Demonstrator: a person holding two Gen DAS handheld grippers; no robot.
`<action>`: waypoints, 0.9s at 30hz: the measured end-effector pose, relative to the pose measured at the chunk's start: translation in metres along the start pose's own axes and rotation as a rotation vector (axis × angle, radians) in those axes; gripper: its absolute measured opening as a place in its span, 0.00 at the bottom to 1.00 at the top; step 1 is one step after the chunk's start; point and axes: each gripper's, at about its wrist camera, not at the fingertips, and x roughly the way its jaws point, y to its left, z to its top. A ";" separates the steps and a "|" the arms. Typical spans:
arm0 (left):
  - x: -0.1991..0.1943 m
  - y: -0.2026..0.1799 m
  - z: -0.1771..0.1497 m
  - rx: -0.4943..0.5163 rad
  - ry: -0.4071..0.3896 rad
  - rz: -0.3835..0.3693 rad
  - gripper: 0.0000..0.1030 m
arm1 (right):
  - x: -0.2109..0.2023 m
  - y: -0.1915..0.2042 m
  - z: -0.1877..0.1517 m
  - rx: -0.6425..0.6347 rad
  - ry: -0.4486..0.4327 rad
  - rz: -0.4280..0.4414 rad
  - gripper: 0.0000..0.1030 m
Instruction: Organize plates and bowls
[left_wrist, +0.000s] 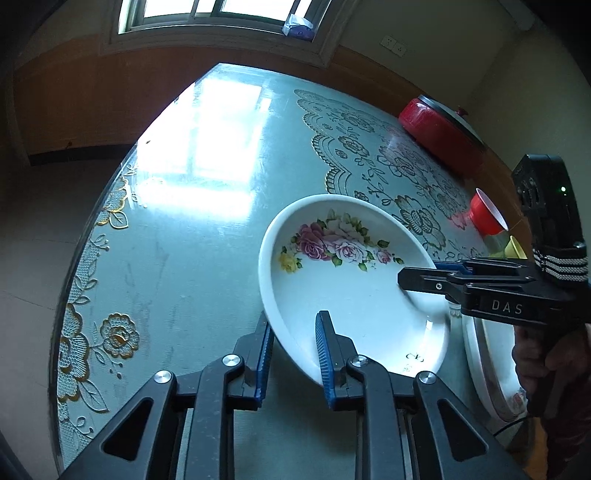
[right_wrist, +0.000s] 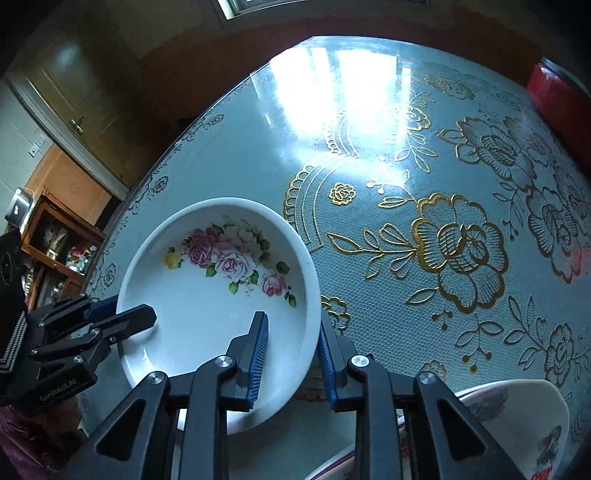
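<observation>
A white deep plate (left_wrist: 351, 295) (right_wrist: 199, 314) with pink roses painted inside hangs tilted just over the table, held from both sides. My left gripper (left_wrist: 293, 317) straddles its near left rim, one blue pad under the wall and one inside, and is shut on it. In the right wrist view the left gripper (right_wrist: 129, 310) shows at the plate's left edge. My right gripper (right_wrist: 291, 317) clamps the opposite rim the same way, and the left wrist view shows the right gripper (left_wrist: 417, 271) coming in from the right. A hand (left_wrist: 543, 365) holds its handle.
The round table (left_wrist: 184, 258) (right_wrist: 406, 147) has a glossy blue-green floral cover. More white plates (left_wrist: 491, 362) (right_wrist: 517, 417) lie near the right gripper. A red lidded pot (left_wrist: 439, 136) (right_wrist: 554, 96), a red cup (left_wrist: 485, 218) and a yellow item (left_wrist: 515, 247) stand at the far right.
</observation>
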 end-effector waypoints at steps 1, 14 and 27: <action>0.000 0.002 0.001 -0.005 -0.003 0.005 0.20 | -0.001 -0.001 -0.002 0.020 0.002 0.007 0.21; -0.007 0.014 -0.002 -0.026 0.001 -0.016 0.25 | -0.002 0.019 -0.011 0.037 0.016 0.038 0.43; -0.011 0.016 -0.007 0.005 -0.040 0.023 0.21 | -0.009 0.019 -0.028 0.089 -0.031 -0.023 0.16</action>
